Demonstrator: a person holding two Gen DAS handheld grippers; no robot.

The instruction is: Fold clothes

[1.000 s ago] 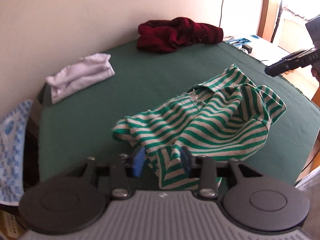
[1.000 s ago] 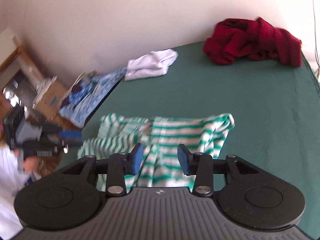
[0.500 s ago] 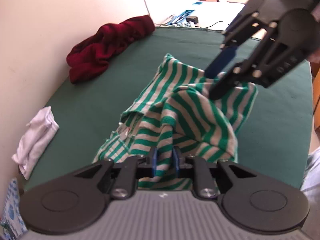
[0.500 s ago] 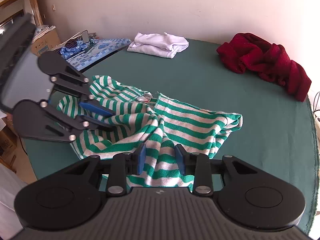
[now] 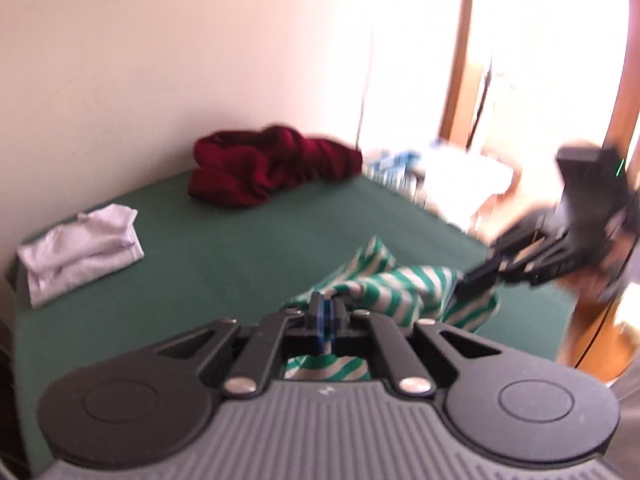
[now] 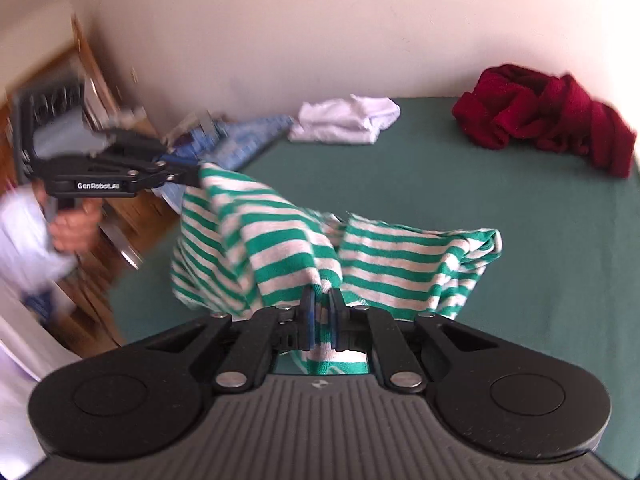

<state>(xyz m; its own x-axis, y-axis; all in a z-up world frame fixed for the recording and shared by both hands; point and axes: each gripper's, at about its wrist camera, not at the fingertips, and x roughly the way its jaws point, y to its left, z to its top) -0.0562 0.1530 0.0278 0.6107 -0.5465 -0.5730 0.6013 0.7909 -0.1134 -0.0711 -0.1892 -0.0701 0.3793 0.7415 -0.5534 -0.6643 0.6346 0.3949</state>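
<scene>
A green-and-white striped shirt (image 6: 280,240) hangs bunched above the green table (image 6: 560,260), held at two spots. In the right wrist view my right gripper (image 6: 320,304) is shut on a fold of its fabric close to the camera. My left gripper (image 6: 192,172) pinches another edge up at the left, gripped by a person's hand (image 6: 74,224). The left wrist view is blurred: my left gripper (image 5: 326,312) is shut on the striped shirt (image 5: 400,288), and the right gripper (image 5: 476,280) bites the cloth at the right.
A crumpled dark red garment (image 6: 540,120) lies at the table's back by the wall. A folded white cloth (image 6: 344,120) rests at the back left corner. A blue patterned cloth (image 6: 240,140) lies off the table's left edge. Wooden floor and furniture stand beyond the edges.
Both grippers have shut on the striped shirt and raised it off the table. It now hangs stretched between them instead of lying in a heap.
</scene>
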